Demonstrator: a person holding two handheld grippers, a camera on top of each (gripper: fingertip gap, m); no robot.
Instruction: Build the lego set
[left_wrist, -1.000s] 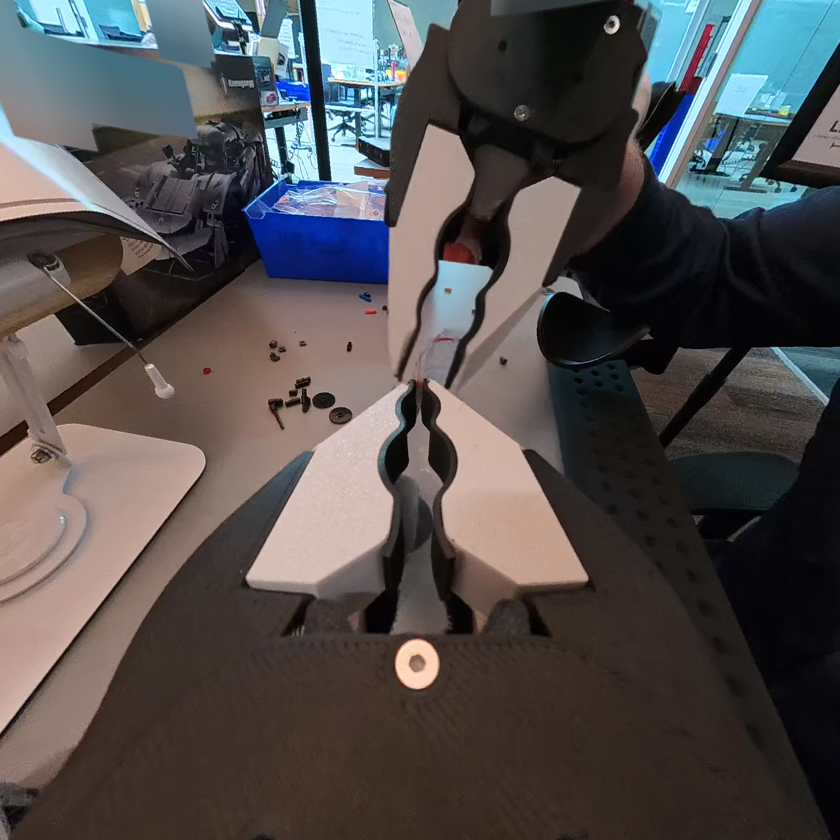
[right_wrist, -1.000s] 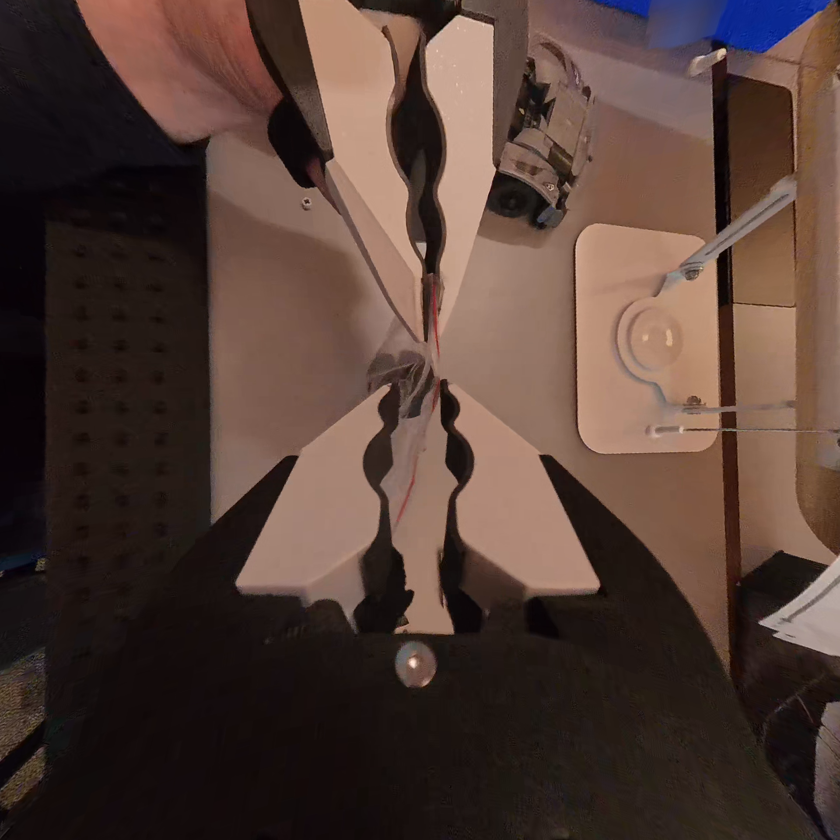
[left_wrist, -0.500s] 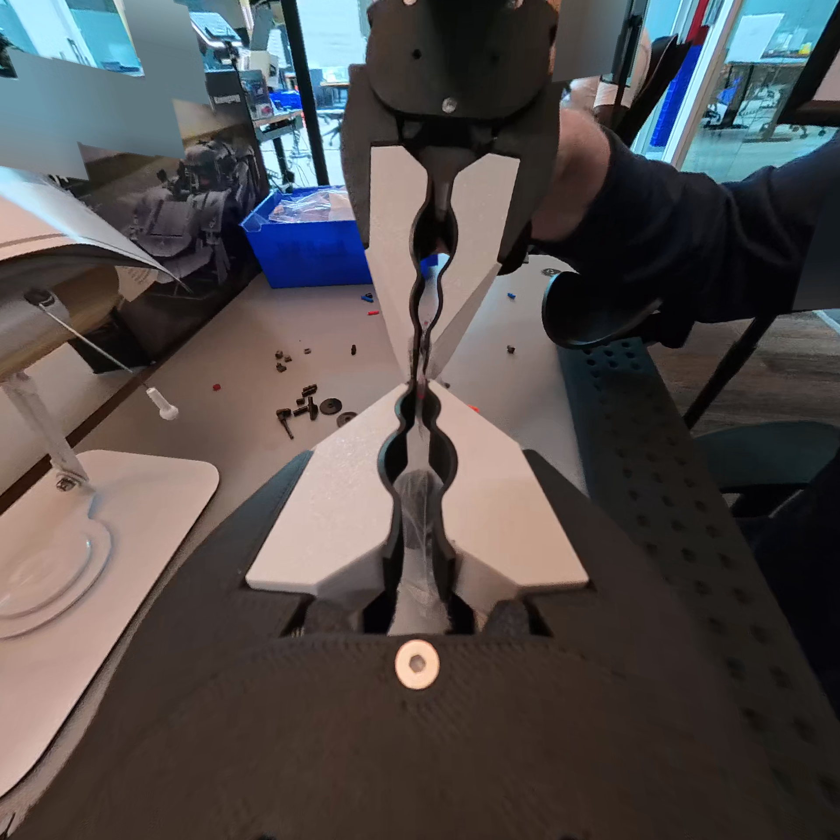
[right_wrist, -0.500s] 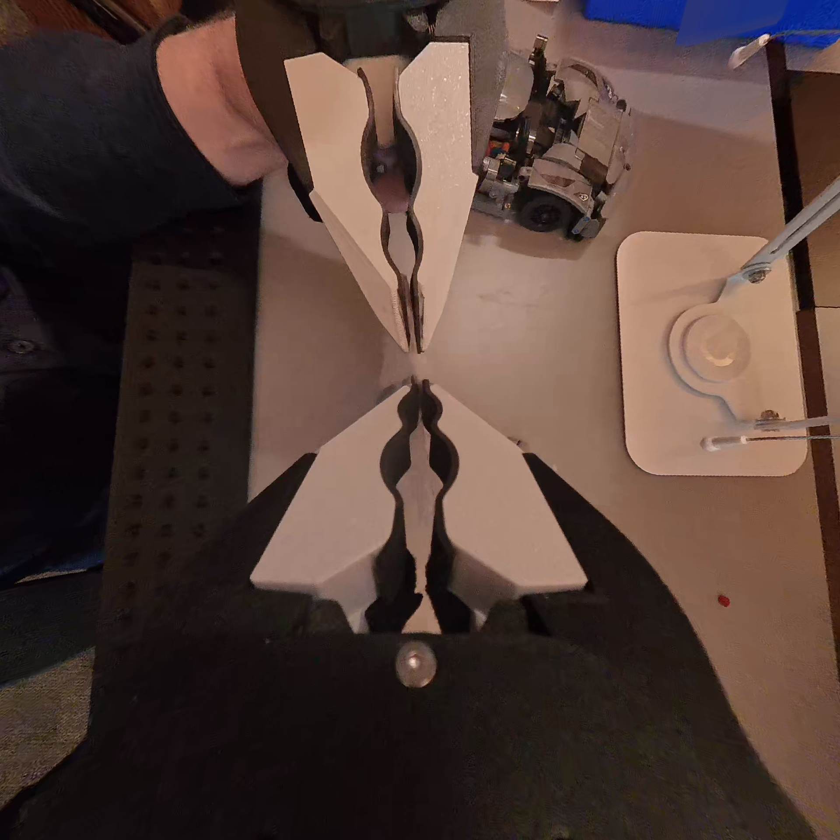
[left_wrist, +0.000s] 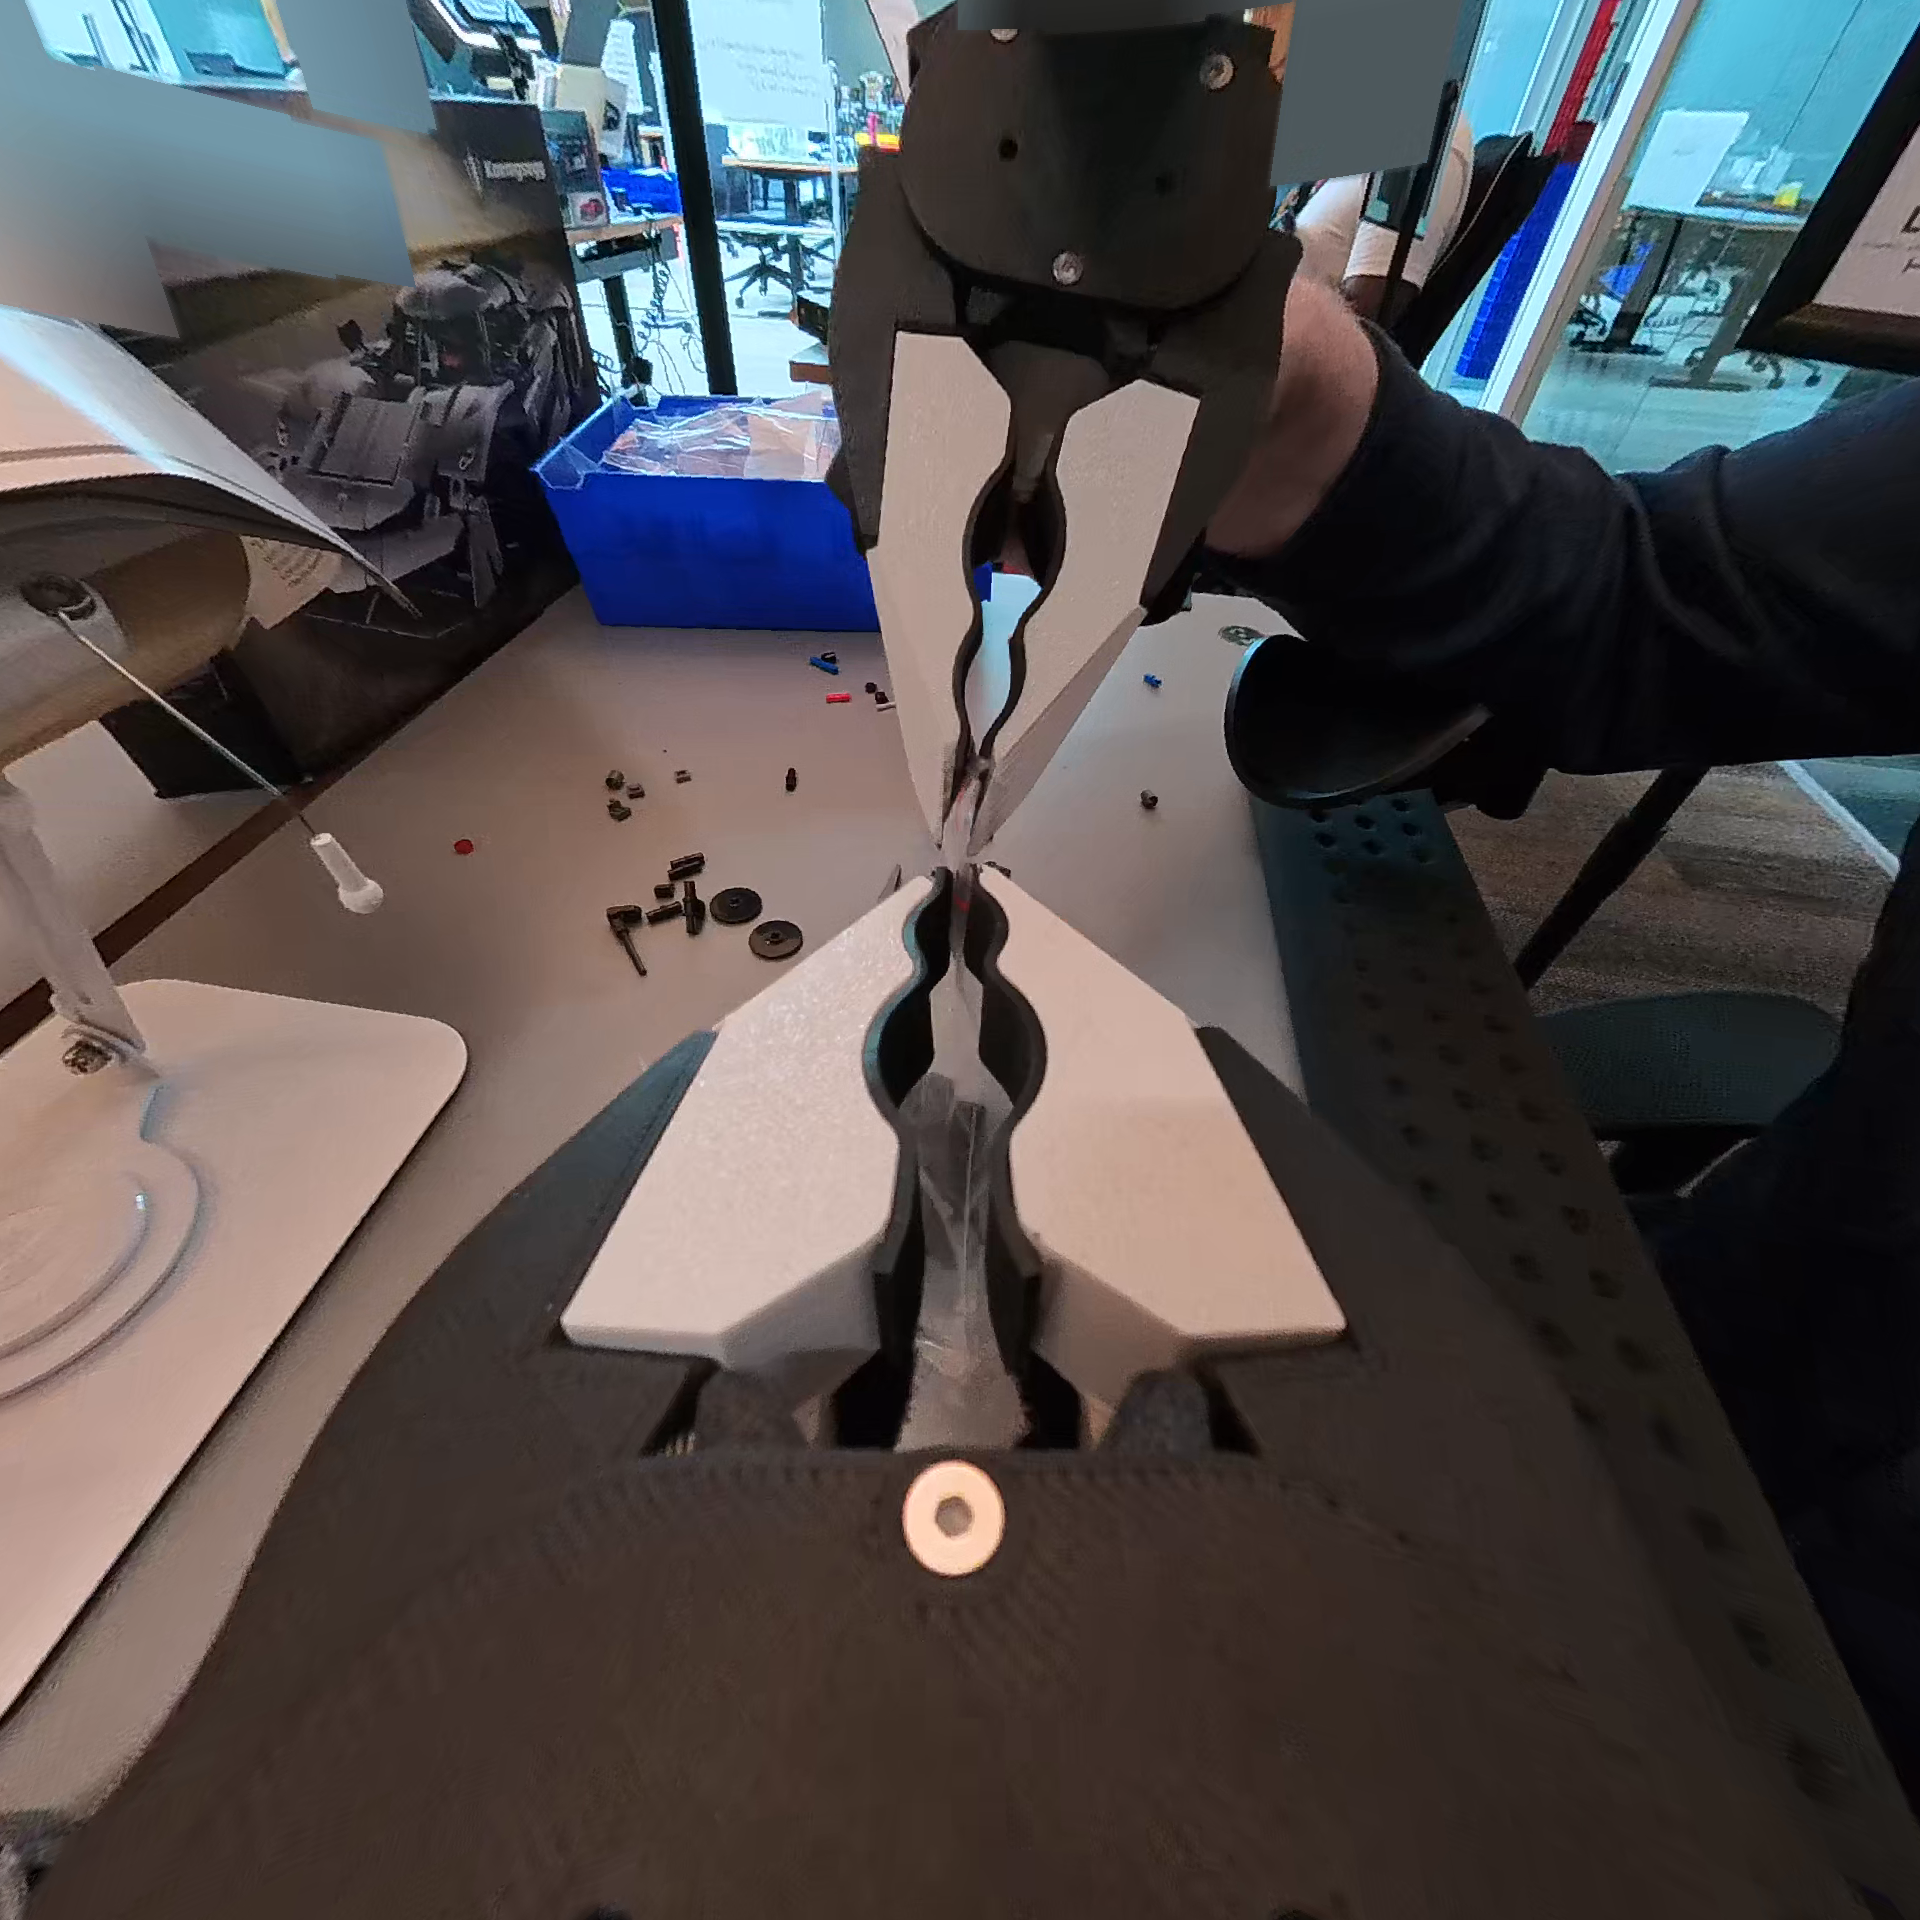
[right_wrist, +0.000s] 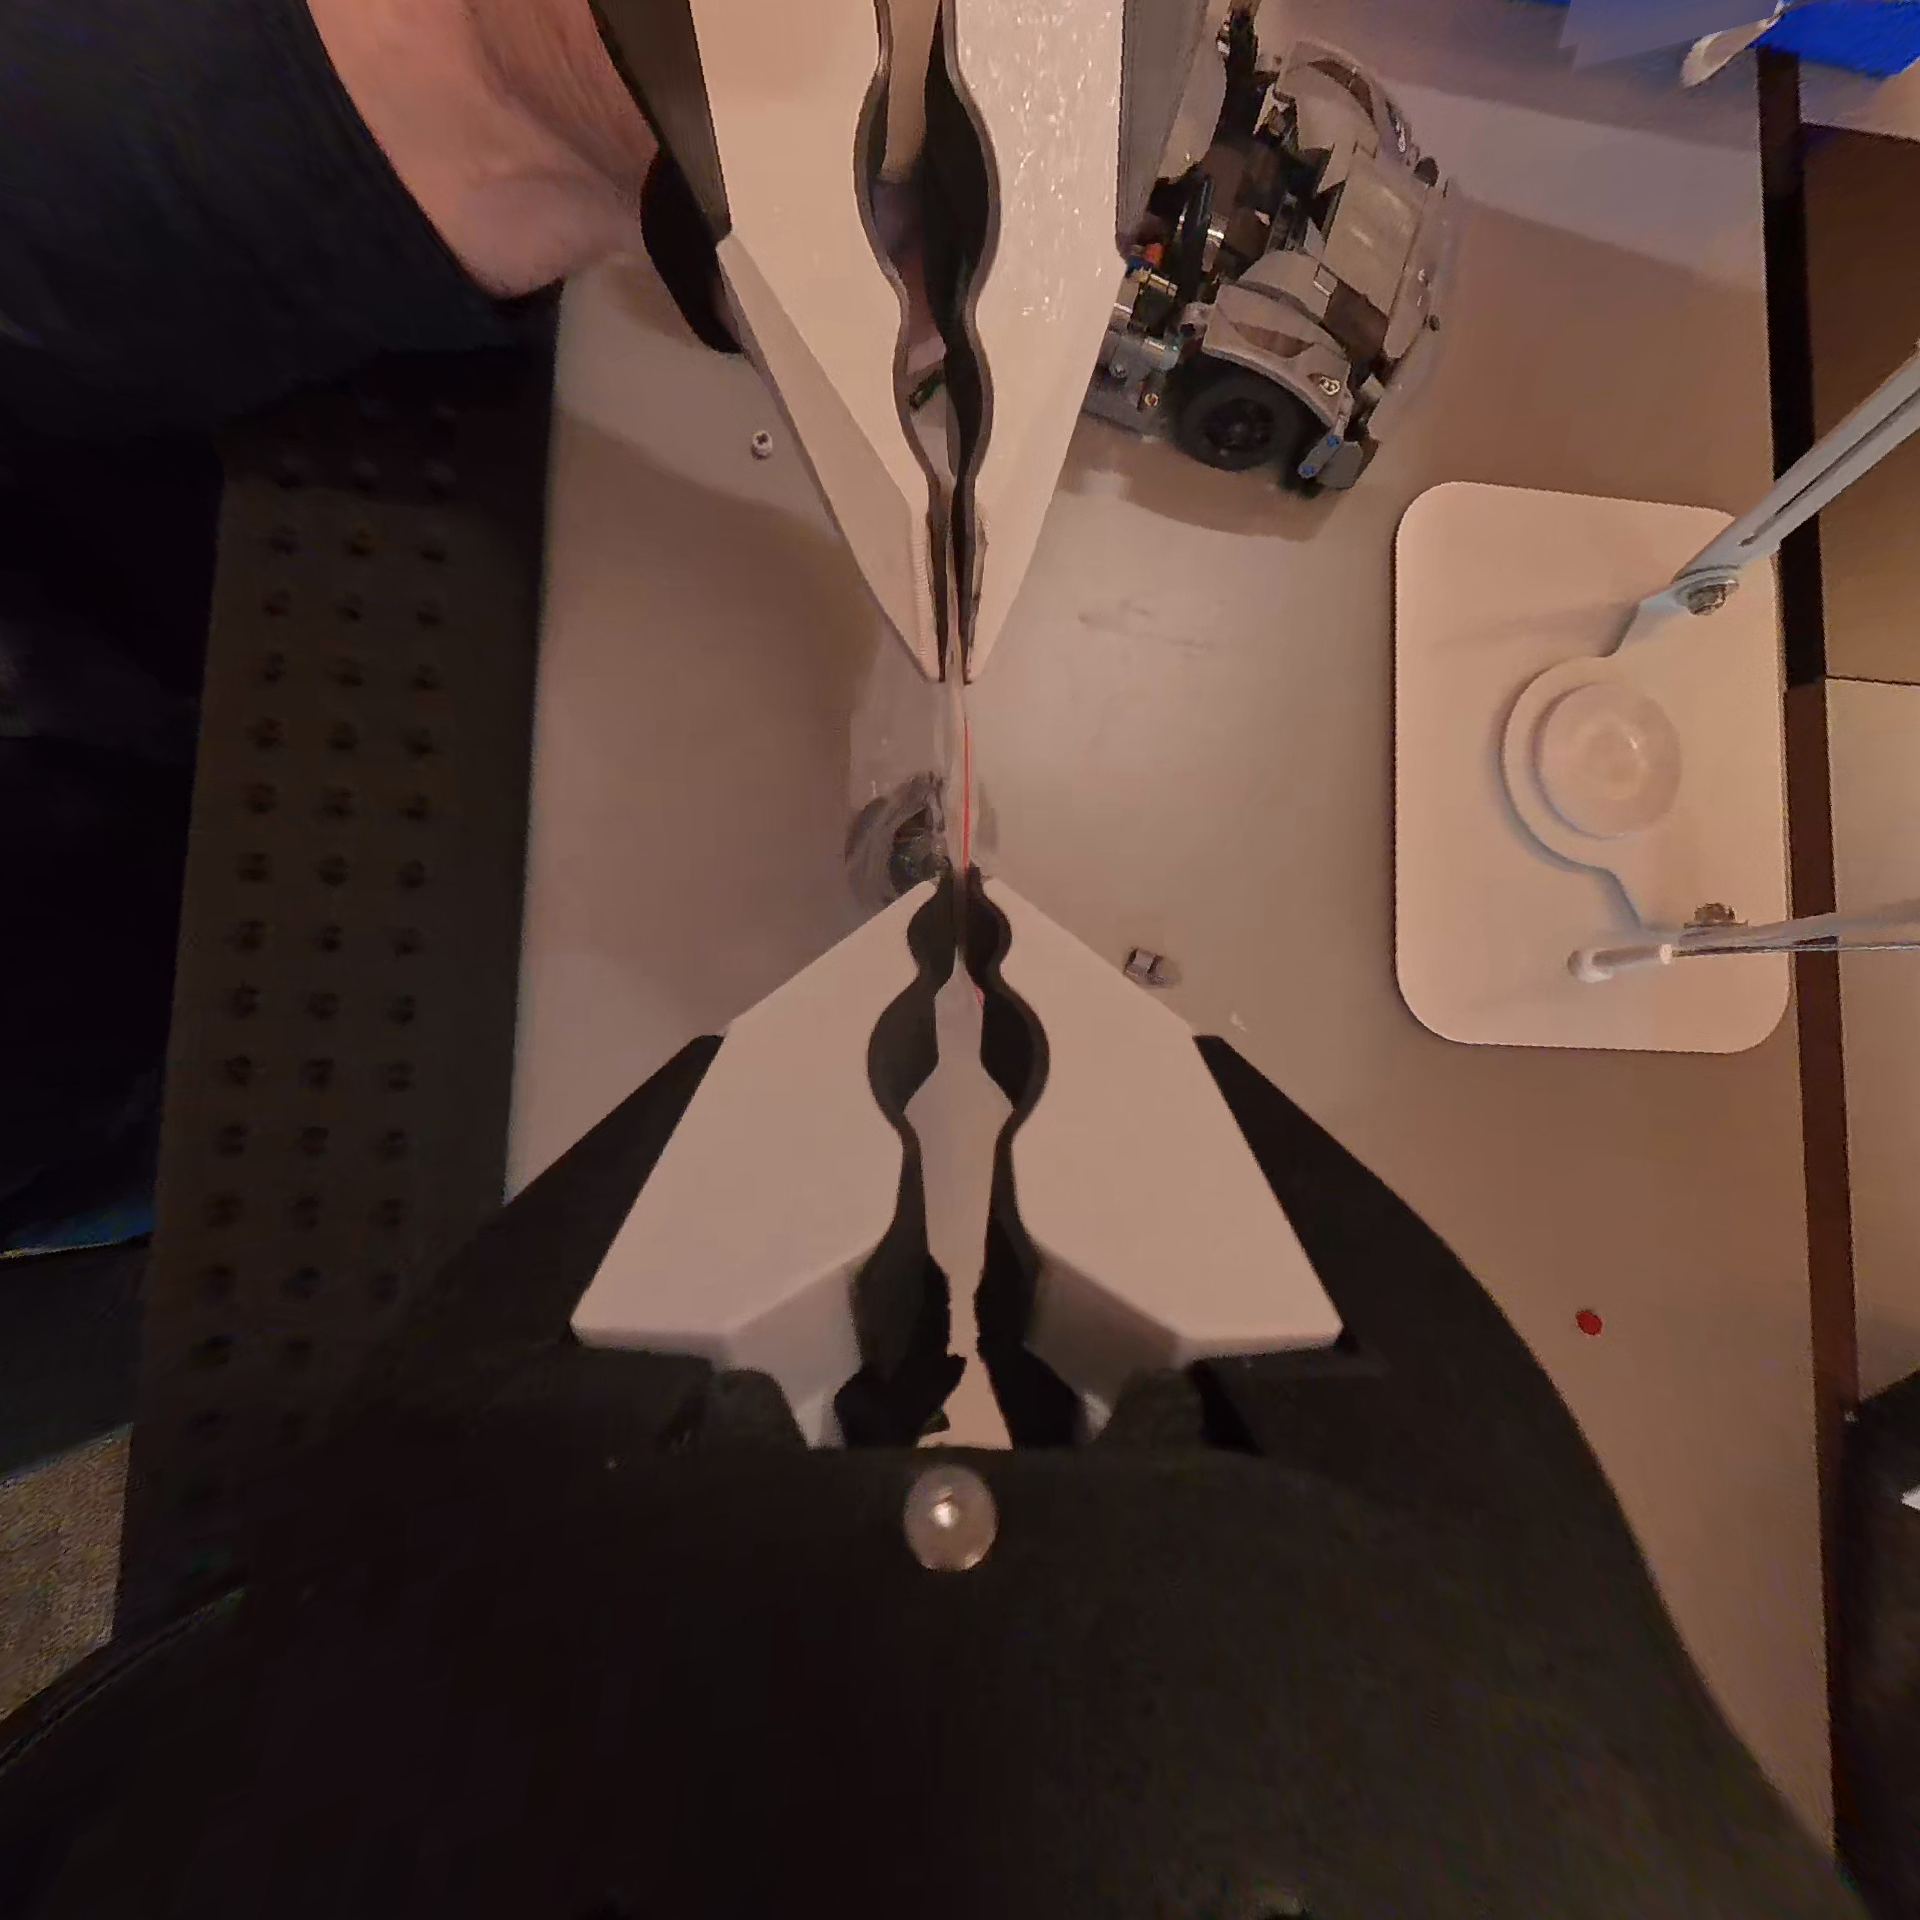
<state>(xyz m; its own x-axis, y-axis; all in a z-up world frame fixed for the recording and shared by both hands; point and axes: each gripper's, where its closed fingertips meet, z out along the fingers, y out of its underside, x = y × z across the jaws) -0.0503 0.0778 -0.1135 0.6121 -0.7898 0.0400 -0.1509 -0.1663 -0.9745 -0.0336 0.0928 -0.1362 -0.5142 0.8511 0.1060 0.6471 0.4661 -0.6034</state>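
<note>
Facing each other tip to tip above the pale grey table (left_wrist: 499, 748), the left gripper (left_wrist: 958, 883) and the right gripper (right_wrist: 954, 883) are each pinched together on the same small clear plastic bag with a thin red line (right_wrist: 951, 769). The bag is stretched between the two sets of tips and held clear of the table. The right wrist view looks straight down and shows a dark rounded piece bulging inside the bag just beyond the right gripper's tips; what that piece is cannot be told. Only this view shows the partly built grey and black lego vehicle (right_wrist: 1278, 301), standing on the table beyond and to the right of the left gripper. It also shows a small grey piece (right_wrist: 1143, 961) and a red stud (right_wrist: 1588, 1322) lying loose. The left wrist view alone shows the scattered black lego pins and discs (left_wrist: 696, 914) on the table. It further shows a blue plastic bin (left_wrist: 707, 540) at the far edge, holding more clear plastic bags (left_wrist: 717, 447). The white flat-based stand with thin metal arms (right_wrist: 1590, 769) appears in both views.
</note>
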